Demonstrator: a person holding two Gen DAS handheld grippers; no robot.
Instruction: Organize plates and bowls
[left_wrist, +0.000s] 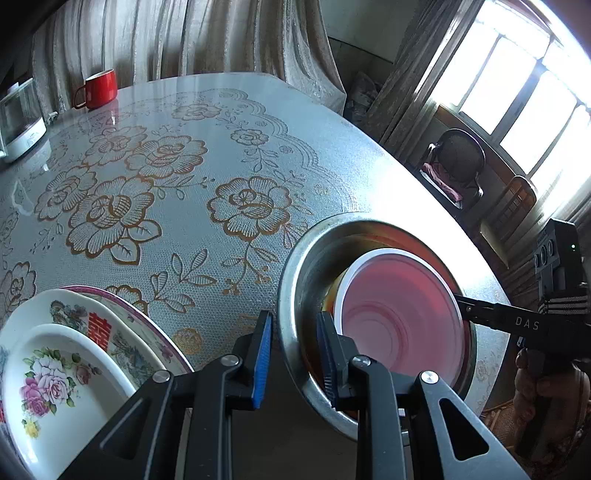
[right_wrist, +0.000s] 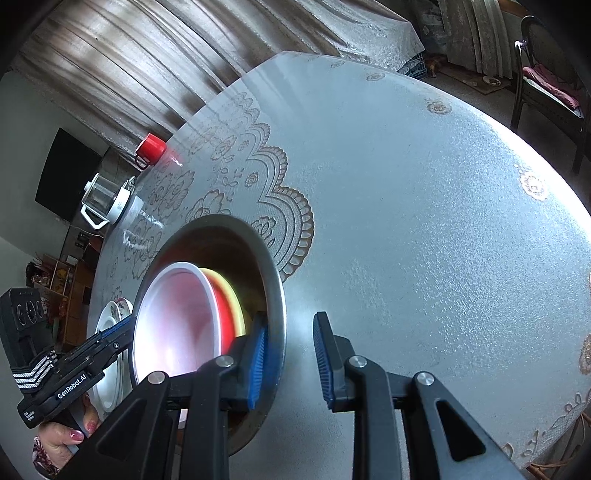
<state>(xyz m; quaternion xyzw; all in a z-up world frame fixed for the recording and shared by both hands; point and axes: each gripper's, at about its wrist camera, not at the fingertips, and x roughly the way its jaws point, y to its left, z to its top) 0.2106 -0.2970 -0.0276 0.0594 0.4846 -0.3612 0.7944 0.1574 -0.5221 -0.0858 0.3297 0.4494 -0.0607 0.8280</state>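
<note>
A large steel bowl (left_wrist: 295, 280) stands on the table with a pink bowl (left_wrist: 399, 314) nested in it, over a red and a yellow one (right_wrist: 236, 299). My left gripper (left_wrist: 293, 354) is open and straddles the steel bowl's near rim: one blue pad outside, one inside. My right gripper (right_wrist: 290, 363) is open and straddles the opposite rim (right_wrist: 275, 295) the same way. The right gripper's fingers also show in the left wrist view (left_wrist: 480, 310) at the pink bowl's edge. Two floral plates (left_wrist: 74, 354) lie stacked at the left.
The round table (left_wrist: 207, 147) carries a floral cloth. A red mug (left_wrist: 98, 88) and a glass kettle (left_wrist: 18, 118) stand at its far edge. Chairs (left_wrist: 454, 166) stand by the window beyond the table.
</note>
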